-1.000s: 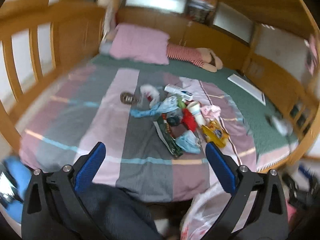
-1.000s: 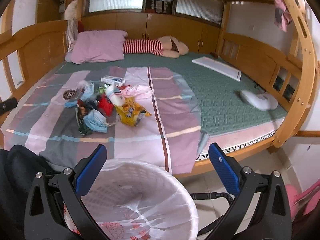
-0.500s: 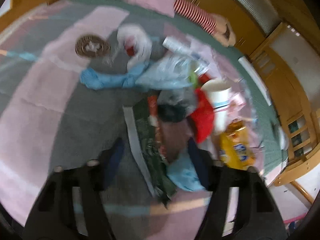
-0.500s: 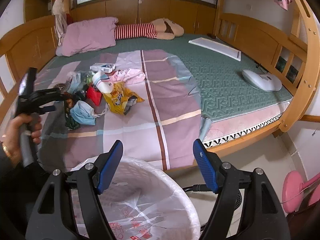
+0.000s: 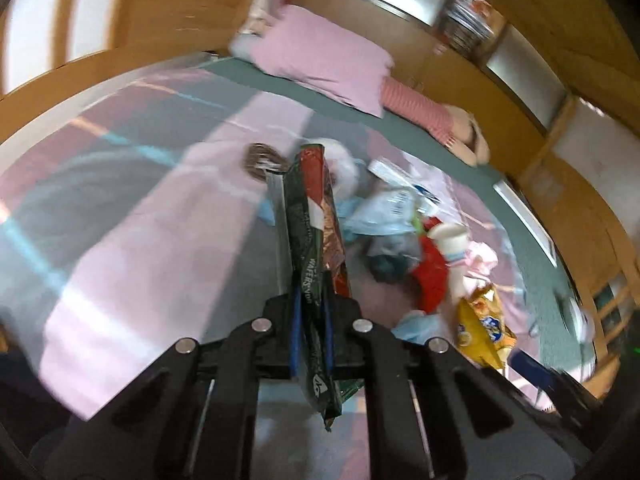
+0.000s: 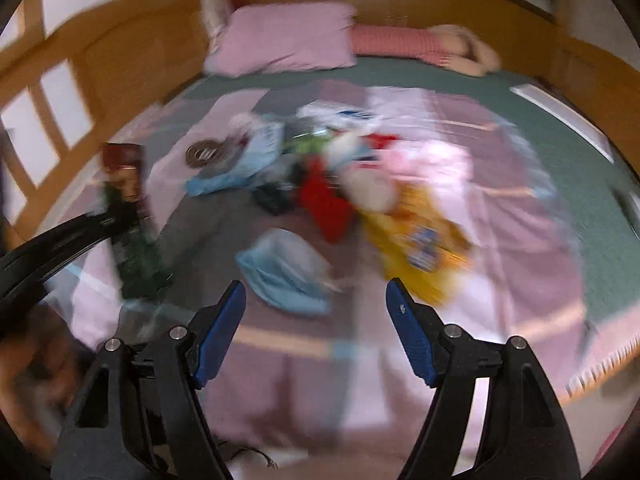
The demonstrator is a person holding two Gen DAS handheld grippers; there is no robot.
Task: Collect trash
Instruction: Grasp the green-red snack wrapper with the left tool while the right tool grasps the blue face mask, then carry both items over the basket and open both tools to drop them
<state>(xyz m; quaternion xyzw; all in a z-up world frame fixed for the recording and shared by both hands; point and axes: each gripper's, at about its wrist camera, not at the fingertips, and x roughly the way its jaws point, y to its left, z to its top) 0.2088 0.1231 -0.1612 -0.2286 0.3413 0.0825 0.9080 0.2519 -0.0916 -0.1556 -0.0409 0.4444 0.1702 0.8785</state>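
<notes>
My left gripper [image 5: 312,300] is closing on a long green and red wafer wrapper [image 5: 316,216], with both pads pressed on it. The wrapper stands up off the quilt, left of the trash pile. The right wrist view shows that wrapper [image 6: 128,216] at the left edge. My right gripper [image 6: 315,286] hangs open over the quilt with nothing between its fingers. Just beyond them lies a light blue face mask [image 6: 286,272]. The pile holds a yellow snack bag [image 6: 416,240], a red bag [image 6: 324,204], a white paper cup [image 5: 452,248] and blue plastic.
A round brown disc [image 5: 262,160] lies left of the pile. A pink pillow [image 5: 328,60] and a striped plush toy [image 5: 420,108] lie at the head of the bed. Wooden rails [image 6: 48,120] surround the striped quilt [image 6: 500,220]. A hand [image 6: 36,376] shows at lower left.
My left gripper has shut on the green wrapper and lifted it off the pile. My right gripper has swung from over the white lined basket to above the bed and narrowed a little.
</notes>
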